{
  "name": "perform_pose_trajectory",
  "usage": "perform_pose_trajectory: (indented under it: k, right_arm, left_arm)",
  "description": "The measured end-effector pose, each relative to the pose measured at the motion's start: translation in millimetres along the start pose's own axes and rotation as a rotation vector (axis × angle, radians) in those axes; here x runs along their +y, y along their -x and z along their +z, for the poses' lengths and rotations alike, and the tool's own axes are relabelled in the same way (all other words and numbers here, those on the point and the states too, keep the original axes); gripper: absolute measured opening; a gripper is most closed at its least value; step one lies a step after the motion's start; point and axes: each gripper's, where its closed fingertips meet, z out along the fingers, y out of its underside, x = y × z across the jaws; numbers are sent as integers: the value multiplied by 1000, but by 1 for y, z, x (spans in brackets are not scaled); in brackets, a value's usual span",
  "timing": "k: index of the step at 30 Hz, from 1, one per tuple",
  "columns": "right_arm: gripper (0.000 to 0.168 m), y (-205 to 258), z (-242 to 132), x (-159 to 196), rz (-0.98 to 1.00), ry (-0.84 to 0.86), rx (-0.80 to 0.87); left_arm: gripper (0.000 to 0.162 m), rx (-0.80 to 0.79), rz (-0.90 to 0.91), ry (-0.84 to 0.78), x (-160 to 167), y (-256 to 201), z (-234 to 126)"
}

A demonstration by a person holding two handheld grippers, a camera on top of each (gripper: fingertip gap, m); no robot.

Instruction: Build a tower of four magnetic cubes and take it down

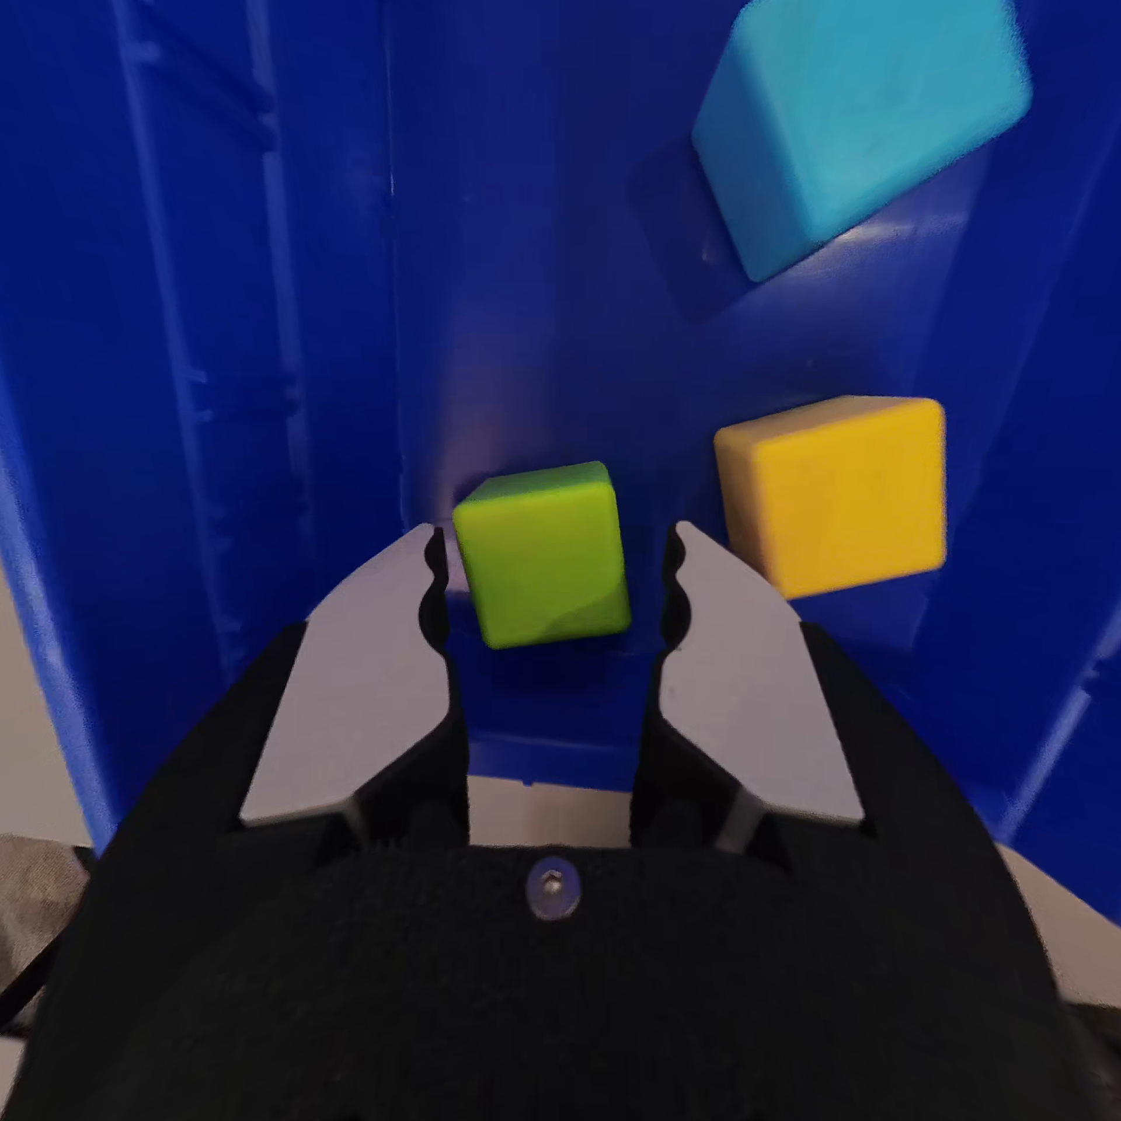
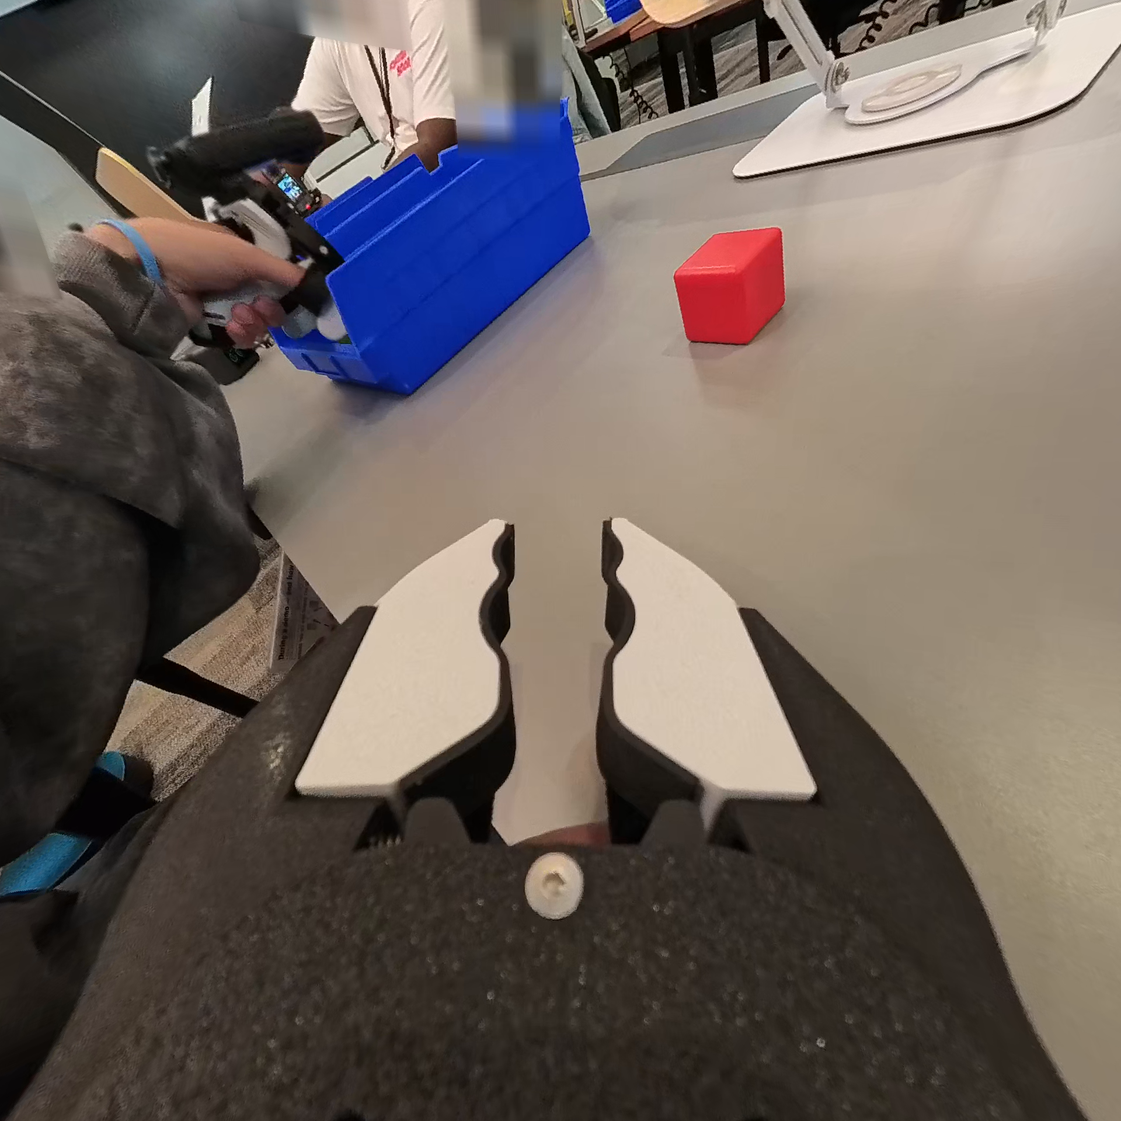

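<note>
With left tongs (image 1: 555,585) apart astride the green cube (image 1: 541,555) in the blue bin (image 1: 242,364), pinch flat opposite faces; looks light, rigid, slick. Yellow cube (image 1: 834,494) at 3 o'clock may tug magnetically. Right tongs (image 2: 558,546) apart, empty over the worktop (image 2: 849,485).

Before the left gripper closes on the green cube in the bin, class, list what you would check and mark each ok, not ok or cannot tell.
1. Left gripper jaws open: ok.
2. Green cube centred between the jaws: ok.
3. Yellow cube clear of the jaws: ok, it sits apart to the right.
4. Light blue cube out of the way: ok, farther back in the bin.
5. Jaws deep enough around the green cube: cannot tell.
6. Red cube on the table as the tower base: ok.
</note>
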Motion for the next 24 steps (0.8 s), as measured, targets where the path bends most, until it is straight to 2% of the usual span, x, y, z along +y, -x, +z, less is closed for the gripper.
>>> perform_pose_trajectory:
  k: [1,2,7,9,12,15,17,20,24]
  right_arm:
    - [27,0,0,0,0,0,0]
    - [27,0,0,0,0,0,-1]
    - [27,0,0,0,3,0,-2]
    - [27,0,0,0,5,-1,-2]
    - [27,-1,0,0,5,-1,0]
    - [27,-1,0,0,4,2,1]
    - [27,-1,0,0,5,1,2]
    - [27,-1,0,0,9,-1,2]
    - [27,-1,0,-1,7,-3,5]
  left_arm:
    - [64,-29,2,4,0,3,4]
    - [53,-56,10,1,-2,6,6]
    - [52,6,44,-7,-3,-7,-3]
    - [51,-18,90,-76,-13,-8,-26]
    - [51,5,229,-288,-43,-29,-88]
    - [51,85,602,-495,-64,-91,-154]
    - [51,112,891,-577,-67,-141,-179]
    - [51,224,1238,-540,-53,-218,-183]
    - [51,259,1541,-410,-43,-295,-153]
